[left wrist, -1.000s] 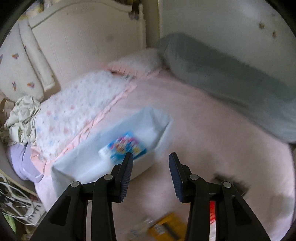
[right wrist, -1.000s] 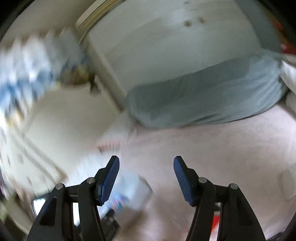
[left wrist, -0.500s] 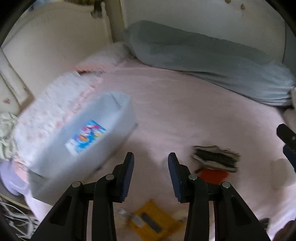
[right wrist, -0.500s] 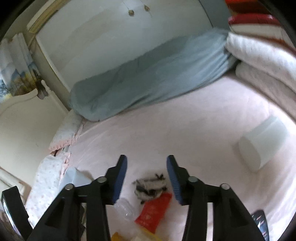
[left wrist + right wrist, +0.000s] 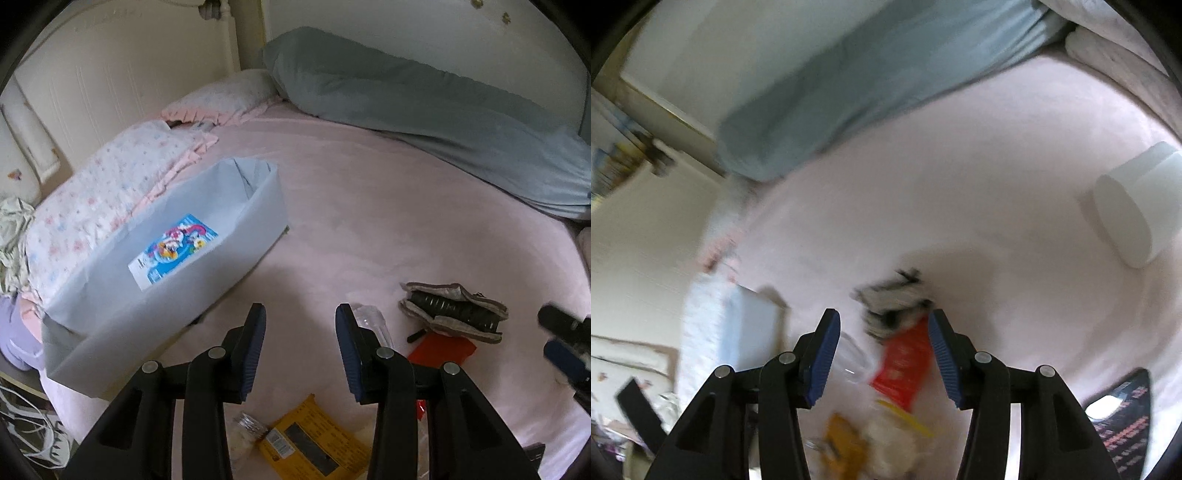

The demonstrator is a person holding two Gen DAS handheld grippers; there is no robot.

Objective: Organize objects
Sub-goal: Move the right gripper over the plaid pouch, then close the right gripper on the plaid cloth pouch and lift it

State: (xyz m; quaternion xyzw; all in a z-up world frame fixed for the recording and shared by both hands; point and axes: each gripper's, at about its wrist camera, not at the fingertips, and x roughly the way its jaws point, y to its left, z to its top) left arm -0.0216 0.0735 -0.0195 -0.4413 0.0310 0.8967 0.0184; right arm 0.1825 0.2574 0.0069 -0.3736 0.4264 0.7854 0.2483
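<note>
We hold the left gripper above the pink bed, its jaws apart with nothing between them. Just beyond its right finger lies one clear plastic piece; below the fingers sit one yellow packet and one small jar touching it. To the right lie one grey pouch and one red packet just beside it. To the left stands one white bin with one blue picture card inside.

We hold the right gripper above the same pile, jaws spread and empty. The red packet shows between its fingers, the pouch just past it; this view is blurred. Farther right lie one white cylinder and one dark packet, well apart from the pile. One grey bolster and two floral pillows run along the bed's far edges.
</note>
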